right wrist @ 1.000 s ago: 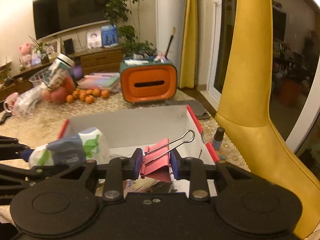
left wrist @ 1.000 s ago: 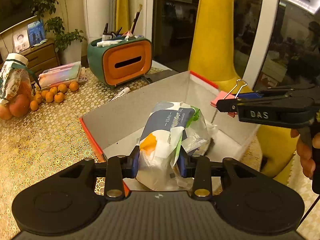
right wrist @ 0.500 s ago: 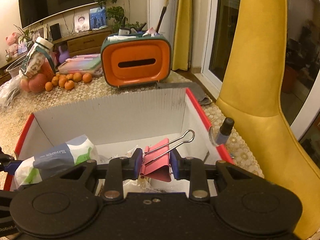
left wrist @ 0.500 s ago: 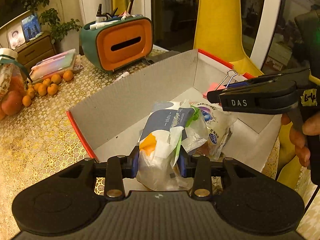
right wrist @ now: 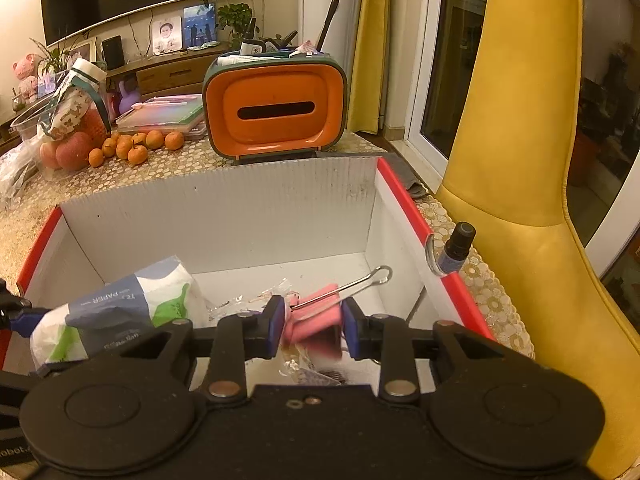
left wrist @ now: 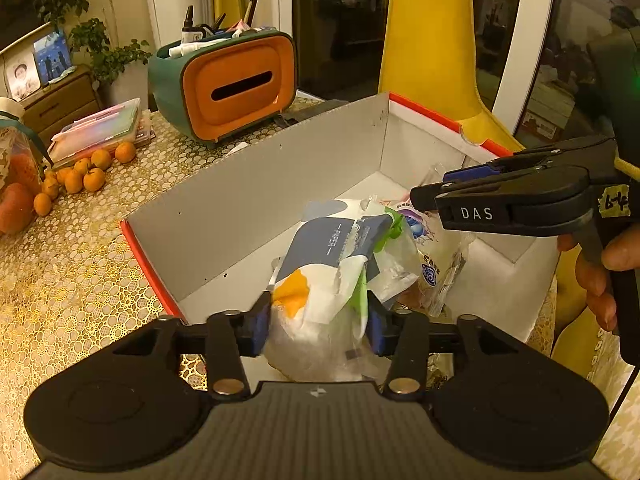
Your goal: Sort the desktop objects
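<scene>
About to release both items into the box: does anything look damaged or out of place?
Yes: the box's red right rim has a torn, curled notch. Just outside it, a small dark-capped bottle leans against the box wall instead of standing upright.

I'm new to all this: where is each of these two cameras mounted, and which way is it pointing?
Left wrist view: on the left gripper, looking down along its fingers at a white-and-blue tissue pack over the red-edged white cardboard box; its jaws are opening; the right gripper and fingers of a hand show.
Right wrist view: on the right gripper, facing the pink binder clip over the box.
Shared: box, tissue pack, orange-and-green desk organiser.
</scene>
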The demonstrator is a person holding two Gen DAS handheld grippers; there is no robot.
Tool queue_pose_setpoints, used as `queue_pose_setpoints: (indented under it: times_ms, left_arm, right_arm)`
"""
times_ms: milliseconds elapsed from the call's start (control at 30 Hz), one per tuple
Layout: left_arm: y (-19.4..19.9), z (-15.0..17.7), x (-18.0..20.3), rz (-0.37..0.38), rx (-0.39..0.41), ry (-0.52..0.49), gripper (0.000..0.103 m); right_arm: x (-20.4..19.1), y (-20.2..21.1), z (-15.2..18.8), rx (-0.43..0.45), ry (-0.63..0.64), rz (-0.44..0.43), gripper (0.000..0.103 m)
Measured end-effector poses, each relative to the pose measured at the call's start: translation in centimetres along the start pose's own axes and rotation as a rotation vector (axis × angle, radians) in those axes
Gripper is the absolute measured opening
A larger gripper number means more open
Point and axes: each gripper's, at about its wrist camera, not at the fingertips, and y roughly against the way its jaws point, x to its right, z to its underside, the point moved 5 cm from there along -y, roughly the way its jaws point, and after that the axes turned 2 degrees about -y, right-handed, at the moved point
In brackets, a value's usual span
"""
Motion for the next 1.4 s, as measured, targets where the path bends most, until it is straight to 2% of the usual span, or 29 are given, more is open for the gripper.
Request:
queue_pose_setpoints:
  times_ms: [33, 167, 267, 600, 1067, 1100, 1167, 1400]
  left_arm:
    - [0.1, 0.0, -0.1, 0.009, 0.006, 0.008, 0.059]
    - [0.9, 0.1, -0.3, 0.039, 0.025, 0.023, 0.060]
    - [1.7, 0.2, -0.2, 0.038, 0.036, 0.020, 0.068]
    - [4.9, 0.6, 0.1, 0.041, 0.067, 0.021, 0.069]
    - [10.6, 1.3, 0.6, 0.034, 0.164, 0.038, 0.069]
    - [11.0, 1.4, 0.6, 0.034, 0.168, 0.037, 0.069]
    - [11.6, 1.6, 0.5, 0.026, 0.174, 0.040, 0.069]
    - [13.6, 2.8, -0.1, 0.003, 0.191, 0.064, 0.069]
  right_arm:
    - [0.0, 0.0, 0.0, 0.002, 0.002, 0.005, 0.033]
    - [-0.1, 0.6, 0.0, 0.003, 0.011, -0.003, 0.035]
    - [-0.3, 1.3, 0.0, 0.010, 0.025, 0.000, 0.036]
    - [-1.1, 4.7, 0.4, 0.031, 0.027, -0.044, 0.039]
    - [-4.3, 11.0, 1.6, 0.106, 0.089, -0.137, 0.040]
    - [-4.5, 11.4, 1.7, 0.110, 0.092, -0.143, 0.042]
    - [-4.8, 12.4, 2.0, 0.132, 0.093, -0.153, 0.063]
    - [-6.2, 14.9, 2.8, 0.172, 0.119, -0.164, 0.065]
